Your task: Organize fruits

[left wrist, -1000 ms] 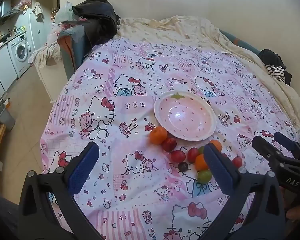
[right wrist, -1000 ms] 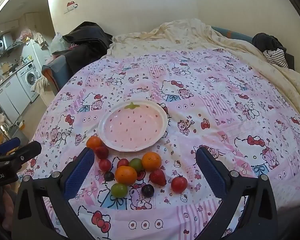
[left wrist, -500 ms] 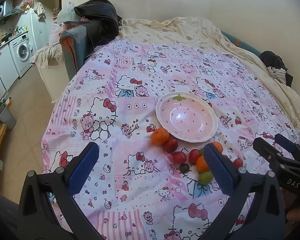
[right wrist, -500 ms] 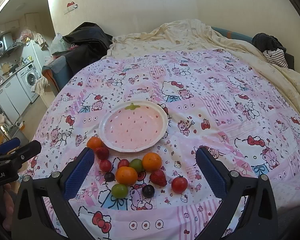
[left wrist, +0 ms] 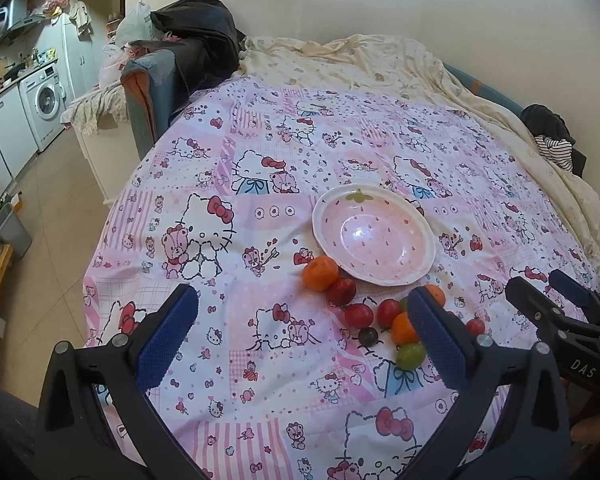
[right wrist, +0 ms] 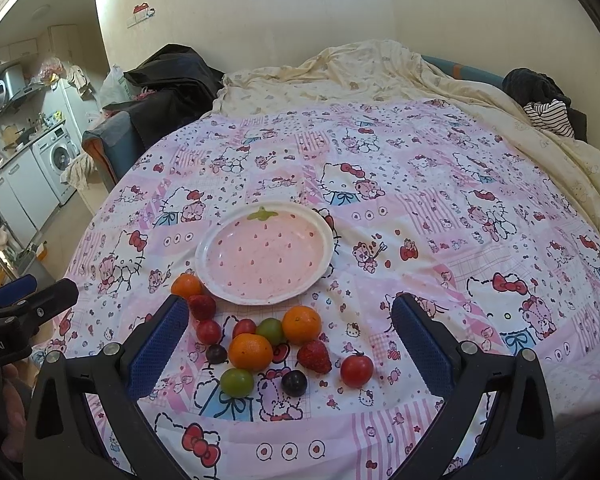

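Both sets of jaws spread wide, left gripper (left wrist: 308, 332) and right gripper (right wrist: 290, 334) hovering low in frame; fruits (right wrist: 250, 352) cluster below the empty pink plate (right wrist: 220, 240) on the bed (right wrist: 440, 208).

My left wrist view looks down along its fingers from the bed's near left, with the pink plate (left wrist: 374, 240) right of centre. My right wrist view sits closer, plate (right wrist: 265, 253) left of centre, fruit at lower centre. Both share plate, fruit, the patterned bedspread (left wrist: 260, 152) and the washing machine (right wrist: 58, 156) at left.
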